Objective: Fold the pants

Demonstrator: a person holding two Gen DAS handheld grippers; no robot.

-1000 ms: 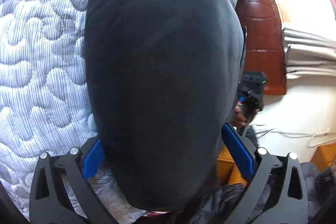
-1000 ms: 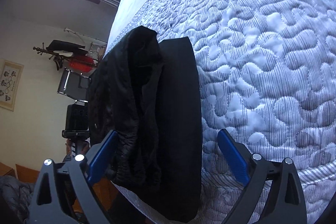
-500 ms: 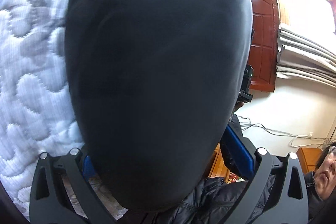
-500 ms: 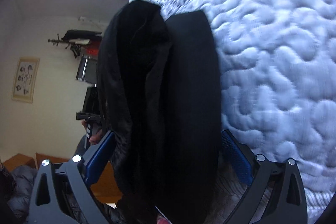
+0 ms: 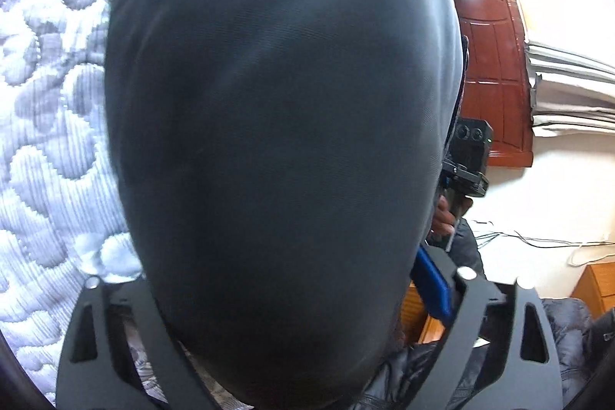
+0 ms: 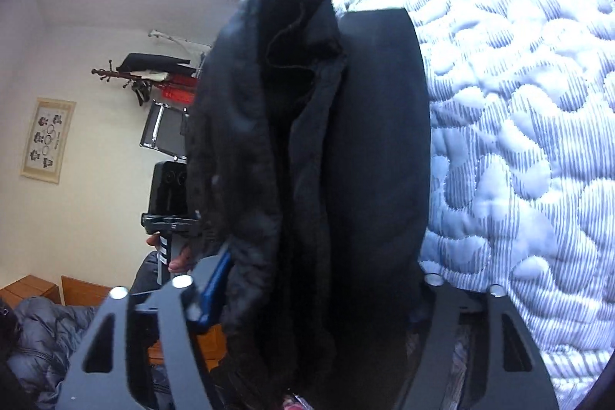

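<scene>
Left gripper (image 5: 284, 298): its jaws are closing around the near end of the black pants (image 5: 276, 125). The dark cloth is filling the whole gap between them. One blue pad (image 5: 430, 283) is showing at the right, lying against the fabric's edge; the other is hidden under the cloth, so I cannot tell whether the pads are pressing yet.

Right gripper (image 6: 319, 298): its jaws are closing too, with the bundled edge of the pants (image 6: 307, 148) sitting between them. The blue pad (image 6: 213, 289) on the left is lying against the crumpled fold; the opposite one is buried behind the cloth — whether the grip is firm, I cannot tell.

Pants: they are lying lengthwise at the edge of the bed, running away from both grippers. In the right wrist view a rumpled, doubled layer is sitting on the left and a smooth flat panel on the right.

Quilted bedspread (image 6: 519, 141): white and grey-striped, it is spreading out beside and beyond the pants.

Person's hand (image 6: 180, 256): it is holding the handle of the left gripper, seen past the pants.

Far wall: a red-brown panelled door (image 5: 492, 64) is standing behind the bed — a framed picture (image 6: 48, 140) is hanging across the room.
</scene>
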